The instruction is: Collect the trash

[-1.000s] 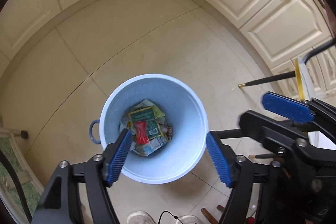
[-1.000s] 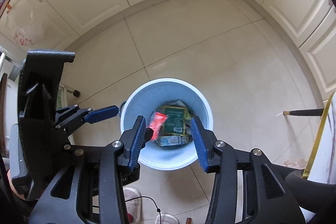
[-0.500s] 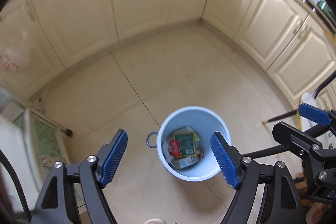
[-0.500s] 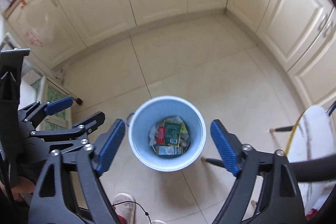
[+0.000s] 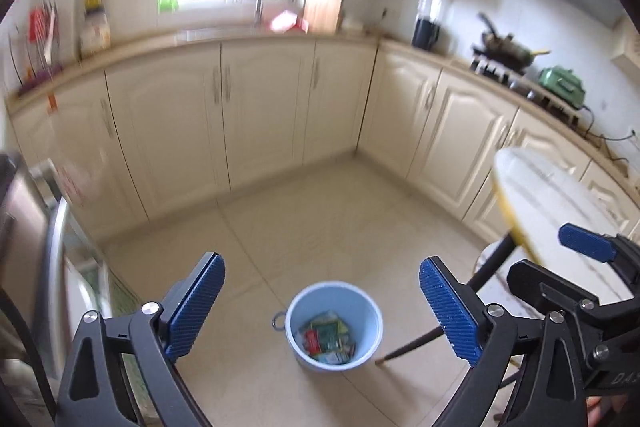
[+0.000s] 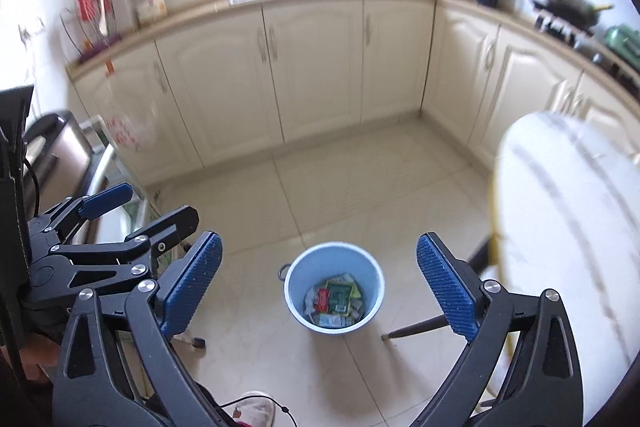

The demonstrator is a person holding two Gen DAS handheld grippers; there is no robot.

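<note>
Left gripper (image 5: 320, 311): jaws wide apart, holding nothing.
Right gripper (image 6: 320, 291): jaws wide apart, empty.
Blue bin (image 5: 370, 315): on floor, ahead between both grippers' fingers.
Trash (image 6: 336, 301): inside bin.

Black hand-held gripper (image 5: 320, 311), ribbed blue pads (image 5: 196, 303), silver screws.

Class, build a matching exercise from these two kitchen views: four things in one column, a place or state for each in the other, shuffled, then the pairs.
Things:
1. blue bin
2. wrappers
3. left gripper
4. round white table

Places or states:
A. jaws wide apart, holding nothing
B. standing on the tiled floor
C. at the right edge of both views
D. lying inside the bin

Pairs: 1-B, 2-D, 3-A, 4-C
</note>
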